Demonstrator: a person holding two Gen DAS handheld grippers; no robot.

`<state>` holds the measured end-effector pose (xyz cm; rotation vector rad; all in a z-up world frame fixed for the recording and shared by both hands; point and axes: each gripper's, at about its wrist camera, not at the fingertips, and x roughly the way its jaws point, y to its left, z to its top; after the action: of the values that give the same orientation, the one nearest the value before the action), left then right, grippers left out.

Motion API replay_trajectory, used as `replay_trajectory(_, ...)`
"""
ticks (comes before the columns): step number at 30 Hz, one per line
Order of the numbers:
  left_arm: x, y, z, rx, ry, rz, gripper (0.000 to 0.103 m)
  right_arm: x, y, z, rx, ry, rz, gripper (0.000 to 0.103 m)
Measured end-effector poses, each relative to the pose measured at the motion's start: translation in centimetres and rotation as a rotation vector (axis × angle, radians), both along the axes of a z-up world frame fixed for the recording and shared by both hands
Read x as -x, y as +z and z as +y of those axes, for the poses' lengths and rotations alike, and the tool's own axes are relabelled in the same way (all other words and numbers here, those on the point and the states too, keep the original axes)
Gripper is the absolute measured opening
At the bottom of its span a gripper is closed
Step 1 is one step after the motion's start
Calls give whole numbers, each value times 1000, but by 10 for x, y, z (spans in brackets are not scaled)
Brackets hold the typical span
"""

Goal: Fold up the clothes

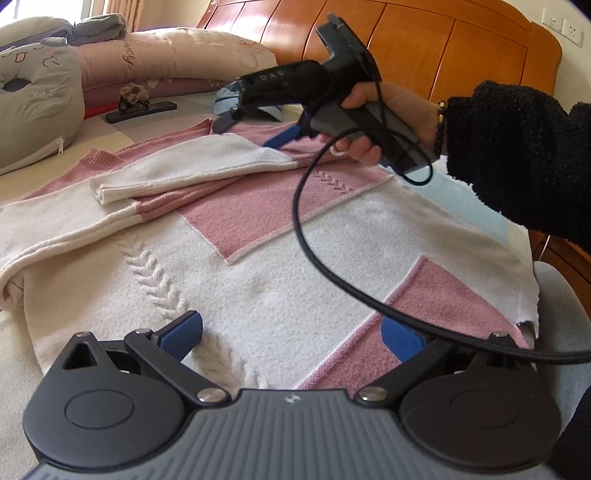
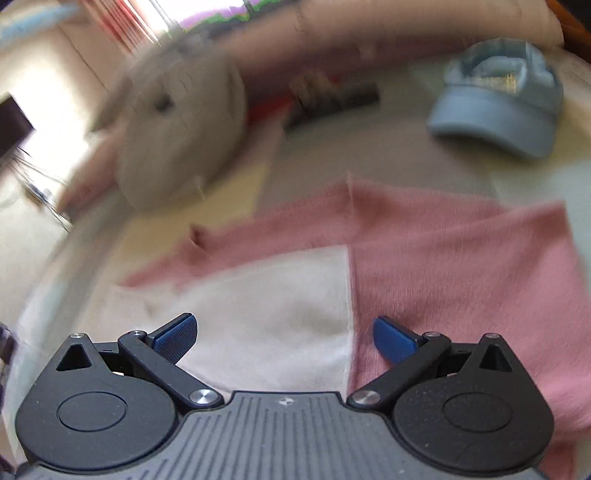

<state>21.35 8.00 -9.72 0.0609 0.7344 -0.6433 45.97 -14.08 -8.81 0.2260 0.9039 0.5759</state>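
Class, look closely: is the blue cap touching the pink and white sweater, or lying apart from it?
Apart. The right wrist view shows bare bedsheet between the blue cap and the sweater.

Daylight comes from a window [image 1: 99, 7] at the far left, soft and even, with faint shadows. The left wrist view is sharp, bowed at its edges. The right wrist view is smeared by motion blur; the pillow [image 2: 181, 129] perhaps worst, window glare blown out.

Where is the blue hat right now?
The blue hat lies on the bed past the top edge of the pink and white sweater, upper right in the right wrist view, near the wooden headboard.
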Motion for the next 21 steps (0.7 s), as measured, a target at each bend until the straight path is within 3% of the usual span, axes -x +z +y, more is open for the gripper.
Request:
replay_trajectory(5, 2, 0, 3, 11, -4, 1, 102, -1, 23, 20, -75, 38, -40, 103)
replay_trajectory(11, 5, 0, 0, -7, -7, -4, 102, -9, -3, 53, 2, 53, -6, 103)
replay_trajectory(15, 6, 3, -1, -6, -4, -5, 102, -1, 22, 41, -24, 42, -19, 103)
replay_trajectory(18, 11, 10, -5, -16, -7, -20, 102, 16, 52, 19, 48, 18, -109, 103)
replay_trajectory(21, 23, 19, -17, -35, -45, -58, 102, 34, 75, -17, 114, -29, -130, 103)
